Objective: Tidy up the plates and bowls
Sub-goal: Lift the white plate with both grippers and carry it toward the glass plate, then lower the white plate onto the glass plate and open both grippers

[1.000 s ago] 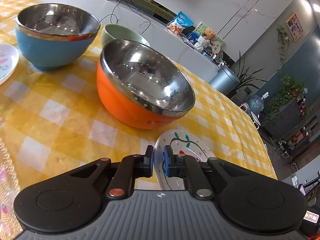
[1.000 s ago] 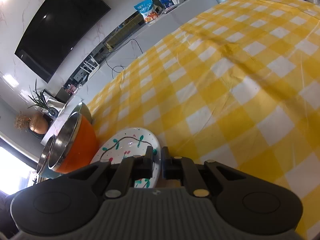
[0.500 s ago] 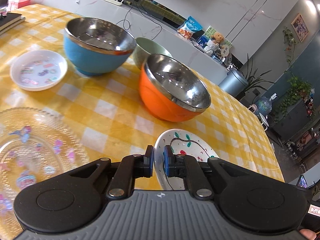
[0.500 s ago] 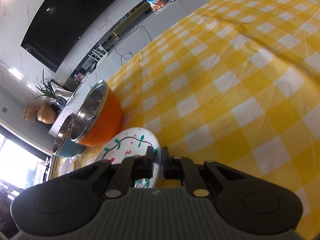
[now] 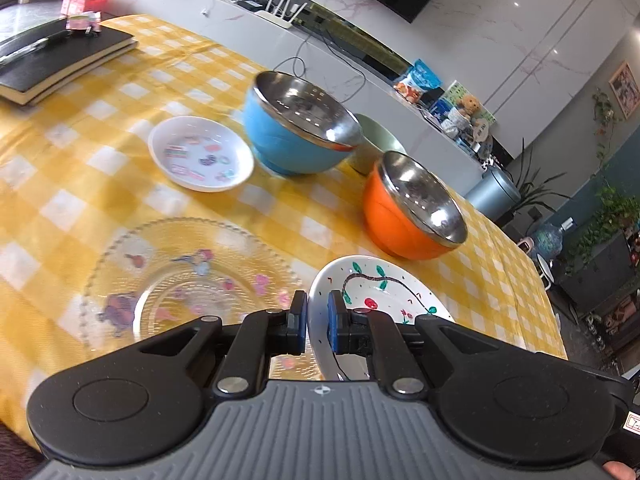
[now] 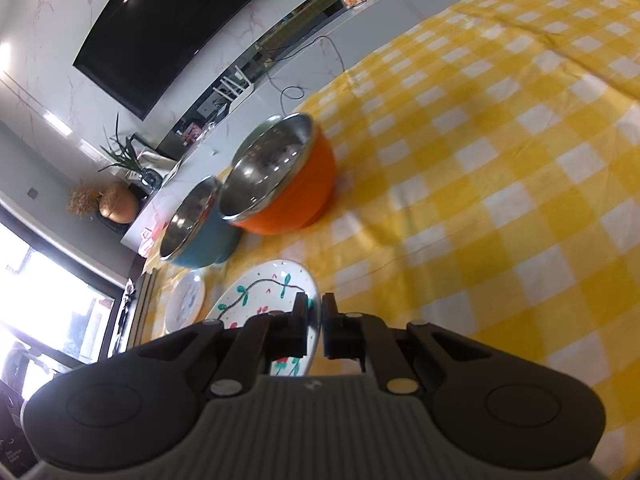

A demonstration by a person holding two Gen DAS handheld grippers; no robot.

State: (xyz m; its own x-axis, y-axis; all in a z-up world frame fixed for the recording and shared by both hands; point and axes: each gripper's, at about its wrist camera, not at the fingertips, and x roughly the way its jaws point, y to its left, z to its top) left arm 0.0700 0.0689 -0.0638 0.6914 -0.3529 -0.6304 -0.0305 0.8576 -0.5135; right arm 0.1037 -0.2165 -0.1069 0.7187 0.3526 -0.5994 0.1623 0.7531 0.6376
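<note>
The left gripper (image 5: 317,322) pinches the near left rim of the vine-painted plate (image 5: 384,292) (lifted above the yellow checked tablecloth (image 5: 80,168), beside the clear glass plate (image 5: 132,280)). The right gripper (image 6: 315,326) clamps the same plate's opposite rim, the orange bowl (image 6: 292,196) beyond.

Yellow checked tablecloth (image 5: 100,92), black notebooks (image 5: 60,60), white router (image 5: 286,10), wall television (image 6: 168,24), teddy bear (image 5: 468,104)

left gripper (image 5: 317,322): clamped on painted plate (image 5: 384,292) rim | clear glass plate (image 5: 180,276): just left | orange bowl (image 5: 408,208), blue bowl (image 5: 296,132): beyond
</note>
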